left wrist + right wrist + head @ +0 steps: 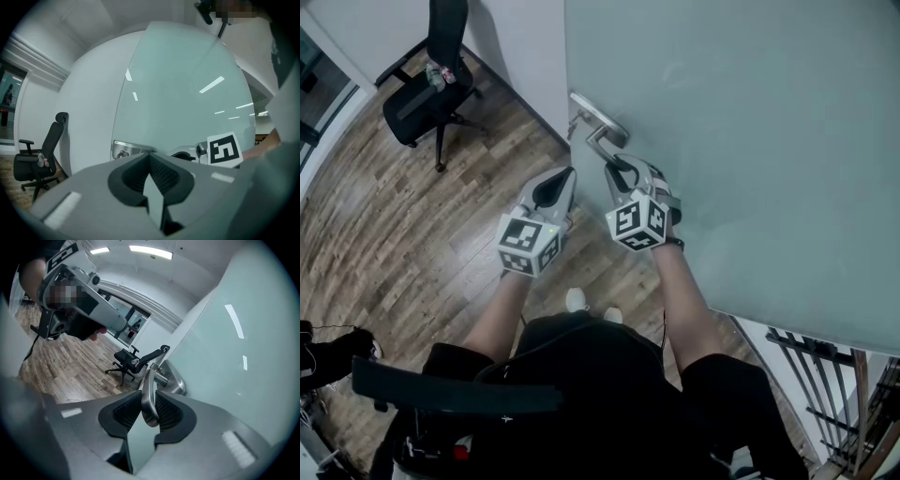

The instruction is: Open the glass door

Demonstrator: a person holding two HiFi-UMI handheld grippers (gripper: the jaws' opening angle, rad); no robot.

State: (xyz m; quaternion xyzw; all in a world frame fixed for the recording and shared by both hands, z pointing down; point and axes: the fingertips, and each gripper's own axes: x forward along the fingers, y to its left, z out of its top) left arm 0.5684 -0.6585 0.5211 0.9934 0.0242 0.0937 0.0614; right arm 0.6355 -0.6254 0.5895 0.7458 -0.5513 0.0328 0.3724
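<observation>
A frosted glass door (pixel 741 141) fills the right of the head view, with a metal lever handle (pixel 602 139) on a lock plate (pixel 595 114) at its left edge. My right gripper (pixel 619 173) is shut on the door handle (pixel 147 394); its pads press on both sides of the lever. My left gripper (pixel 561 186) hangs just left of the handle, shut with nothing between its pads. In the left gripper view the door (pixel 187 98), the lock plate (pixel 129 149) and the right gripper's marker cube (pixel 225 150) show ahead.
A black office chair (pixel 427 84) stands on the wood floor (pixel 384 244) at the back left, also seen as chair (pixel 40 157) and chair (pixel 133 362). A white wall (pixel 516 47) meets the door's hinge-free edge. A metal railing (pixel 844 384) shows at the lower right.
</observation>
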